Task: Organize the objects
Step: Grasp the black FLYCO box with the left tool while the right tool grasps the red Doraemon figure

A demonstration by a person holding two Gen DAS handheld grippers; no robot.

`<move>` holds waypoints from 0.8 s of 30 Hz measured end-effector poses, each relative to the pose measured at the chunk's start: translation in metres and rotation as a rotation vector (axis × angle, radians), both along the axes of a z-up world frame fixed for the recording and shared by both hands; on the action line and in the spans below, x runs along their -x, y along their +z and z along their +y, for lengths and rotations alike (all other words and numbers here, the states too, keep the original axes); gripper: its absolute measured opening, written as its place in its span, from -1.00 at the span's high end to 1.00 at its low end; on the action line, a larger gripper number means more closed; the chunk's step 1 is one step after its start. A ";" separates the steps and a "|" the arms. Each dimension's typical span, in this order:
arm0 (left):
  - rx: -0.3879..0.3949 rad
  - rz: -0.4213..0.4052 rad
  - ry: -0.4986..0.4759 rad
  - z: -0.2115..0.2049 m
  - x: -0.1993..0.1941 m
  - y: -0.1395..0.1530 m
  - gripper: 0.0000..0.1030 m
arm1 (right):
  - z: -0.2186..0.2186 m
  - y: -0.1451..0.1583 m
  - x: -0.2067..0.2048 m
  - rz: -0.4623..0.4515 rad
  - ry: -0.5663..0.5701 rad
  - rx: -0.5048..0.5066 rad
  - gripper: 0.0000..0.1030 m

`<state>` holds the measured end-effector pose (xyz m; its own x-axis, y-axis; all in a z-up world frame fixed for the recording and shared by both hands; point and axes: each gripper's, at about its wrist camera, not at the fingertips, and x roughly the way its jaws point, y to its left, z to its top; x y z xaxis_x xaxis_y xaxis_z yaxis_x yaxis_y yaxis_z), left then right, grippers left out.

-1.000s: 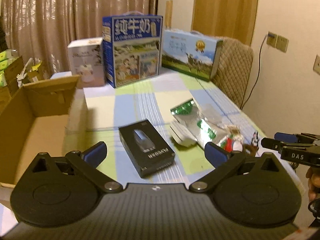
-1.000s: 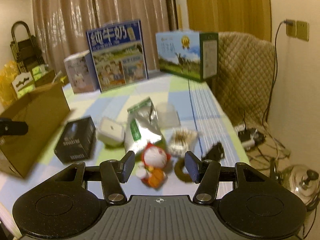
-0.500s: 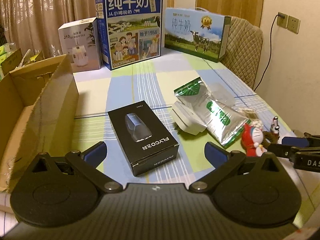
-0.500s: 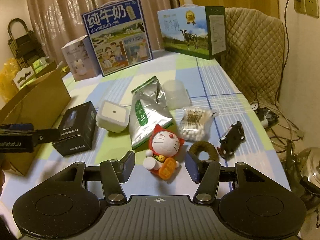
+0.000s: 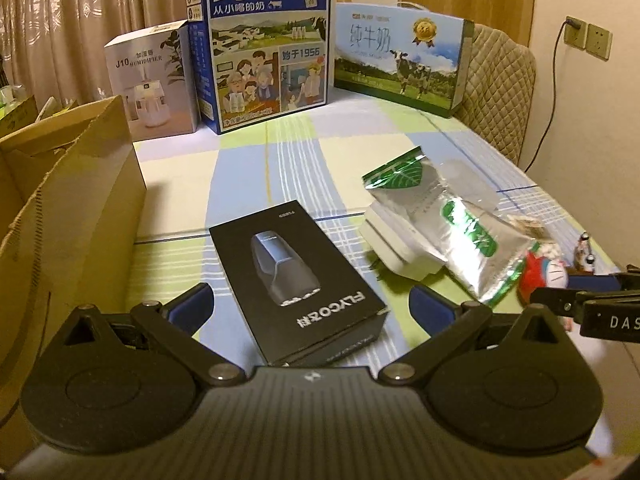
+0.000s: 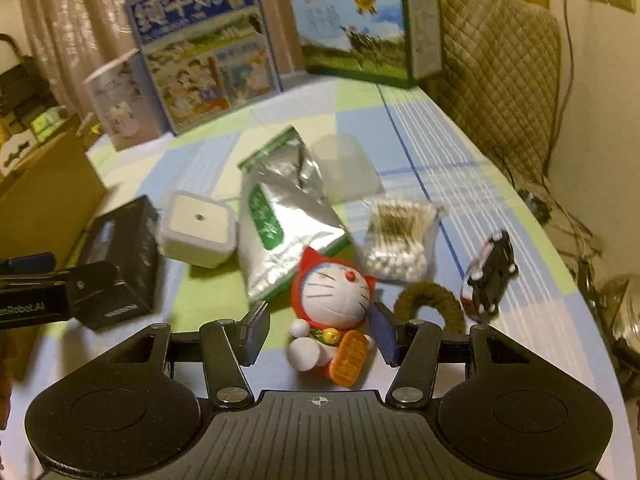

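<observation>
Sitting between right fingers (image 6: 256,330), cat figurine (image 6: 334,308), untouched

Cardboard box (image 5: 80,216) cut off at left edge, inside mostly out of sight. Cat figurine (image 5: 546,276) half hidden behind right gripper (image 5: 576,300) near that foil bag (image 5: 452,232). Milk cartons (image 6: 208,52) behind bag too blurred to read in right wrist view.
</observation>
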<state>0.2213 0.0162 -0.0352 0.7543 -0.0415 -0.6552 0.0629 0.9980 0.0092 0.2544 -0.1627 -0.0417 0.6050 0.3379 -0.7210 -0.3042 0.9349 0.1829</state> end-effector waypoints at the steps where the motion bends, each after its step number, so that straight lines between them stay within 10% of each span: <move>1: -0.004 0.002 0.004 0.001 -0.002 -0.002 -0.98 | 0.000 -0.002 -0.002 0.009 -0.007 0.002 -0.02; 14: -0.061 0.063 0.032 -0.007 -0.033 -0.023 -0.95 | 0.010 -0.006 -0.001 0.031 0.029 0.035 0.17; 24: -0.051 0.125 -0.015 -0.009 0.007 -0.017 -0.47 | 0.010 0.001 0.014 0.050 0.052 0.022 0.22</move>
<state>0.2146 0.0074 -0.0520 0.6659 -0.0164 -0.7458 0.0817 0.9954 0.0511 0.2399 -0.1531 -0.0404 0.5505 0.3518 -0.7571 -0.3432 0.9221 0.1789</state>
